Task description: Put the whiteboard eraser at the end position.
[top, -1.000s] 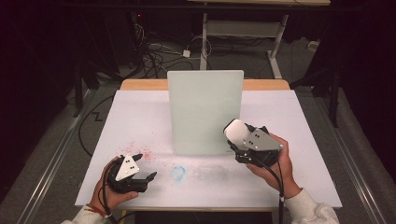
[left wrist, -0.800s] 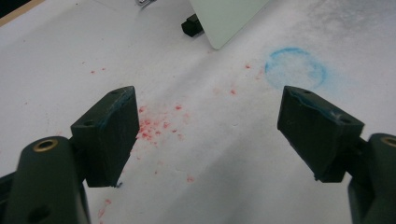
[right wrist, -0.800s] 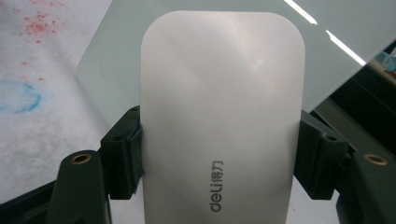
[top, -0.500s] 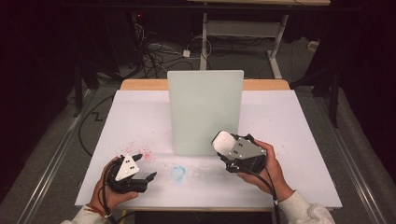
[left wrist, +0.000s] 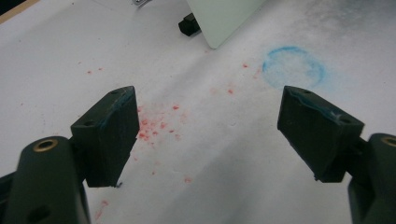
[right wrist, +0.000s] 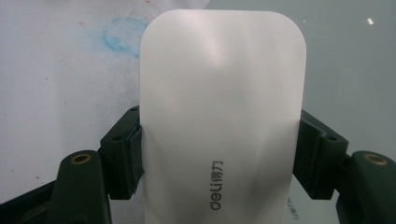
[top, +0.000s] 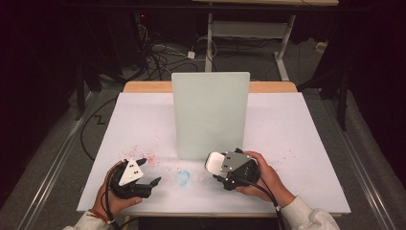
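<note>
The white mouse (right wrist: 223, 116) is sitting squarely between the right gripper (top: 221, 166)'s jaws, which are clamping its sides, low over the worktop (top: 297, 139). The left gripper (top: 146, 173) is resting nearby, jaws spread wide and holding nothing.

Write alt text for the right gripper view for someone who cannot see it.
The right gripper clamps a white Deli-branded eraser between its two black jaws, above a white table sheet with a smudged blue ring. A pale green board stands behind it.
</note>
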Tool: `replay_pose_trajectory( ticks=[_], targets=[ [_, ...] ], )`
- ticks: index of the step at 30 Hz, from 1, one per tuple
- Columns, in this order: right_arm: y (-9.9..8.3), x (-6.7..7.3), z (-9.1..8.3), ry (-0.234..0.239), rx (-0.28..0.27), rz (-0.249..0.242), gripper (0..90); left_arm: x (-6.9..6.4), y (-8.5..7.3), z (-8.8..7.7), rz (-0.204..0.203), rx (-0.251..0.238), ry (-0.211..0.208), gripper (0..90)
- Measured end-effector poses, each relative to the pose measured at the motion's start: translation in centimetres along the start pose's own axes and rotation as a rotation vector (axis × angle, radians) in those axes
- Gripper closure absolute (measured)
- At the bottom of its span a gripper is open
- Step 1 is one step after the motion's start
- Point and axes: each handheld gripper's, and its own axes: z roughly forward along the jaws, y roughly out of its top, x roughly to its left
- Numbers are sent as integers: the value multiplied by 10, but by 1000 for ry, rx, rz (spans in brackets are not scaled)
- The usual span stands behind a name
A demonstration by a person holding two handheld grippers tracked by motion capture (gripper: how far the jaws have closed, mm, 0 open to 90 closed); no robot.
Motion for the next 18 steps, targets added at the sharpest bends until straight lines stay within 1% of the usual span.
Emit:
replay_pose_trajectory(
  ticks=[3,4,7,8,9,10,12,14,16,18],
  targets=[
    [4,2,7,38,16,-10,307,0,0,0,-1,-2,0,201],
    [5,4,9,38,18,-5,307,0,0,-1,-1,-3,1,202],
    [8,5,14,51,28,-22,307,1,0,-1,-5,-7,2,202],
    [10,7,17,52,32,-12,307,1,0,-1,-5,-6,1,201],
    [10,7,18,53,30,-15,307,1,0,-1,-3,-5,0,201],
    [11,8,21,69,31,-14,306,1,0,-1,-2,-5,0,202],
    [13,11,25,86,40,-31,306,1,0,0,-1,-4,0,201],
    [15,15,30,108,48,-37,306,1,0,0,-2,-3,0,201],
    [16,17,35,124,60,-47,305,1,0,0,-2,-2,0,201],
    [16,19,38,129,65,-53,305,1,0,-1,-4,-5,-1,201]
  ],
)
